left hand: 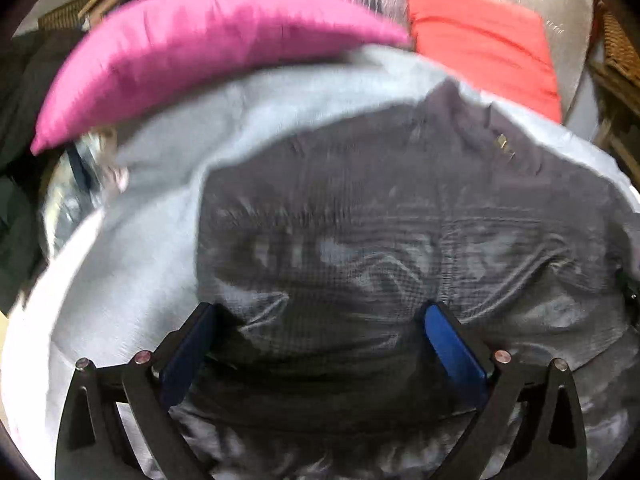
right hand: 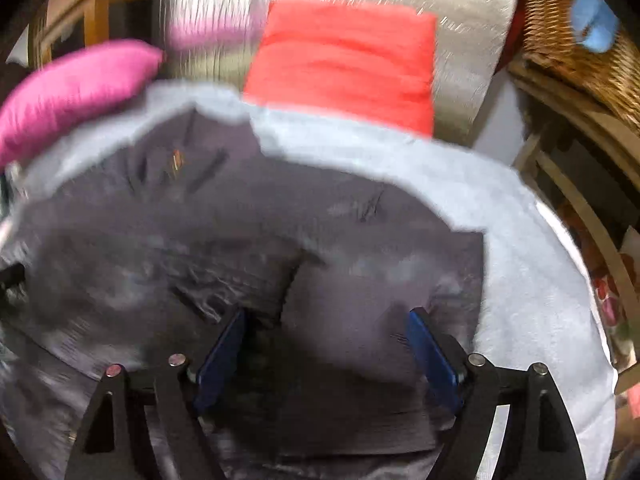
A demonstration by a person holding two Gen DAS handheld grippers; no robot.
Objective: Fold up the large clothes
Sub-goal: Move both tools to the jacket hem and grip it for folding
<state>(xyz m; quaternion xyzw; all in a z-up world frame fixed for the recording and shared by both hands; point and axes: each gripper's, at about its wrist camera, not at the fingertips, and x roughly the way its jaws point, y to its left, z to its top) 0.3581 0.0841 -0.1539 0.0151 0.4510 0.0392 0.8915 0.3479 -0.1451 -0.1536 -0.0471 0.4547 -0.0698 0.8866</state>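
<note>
A dark grey garment [left hand: 400,220] lies spread on a pale grey blanket [left hand: 132,272], near a pink cushion [left hand: 192,48] and red cushion [left hand: 480,40]. Left gripper [left hand: 320,320] and right gripper [right hand: 326,328] hover over it, fingers wide apart, holding nothing.

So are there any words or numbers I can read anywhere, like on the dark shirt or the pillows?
No readable text anywhere.
Dark garment: a small tag near its top edge, too blurred to read; also seen in the right wrist view.
Pink cushion: plain, no writing.
Red cushion: plain, no writing.
</note>
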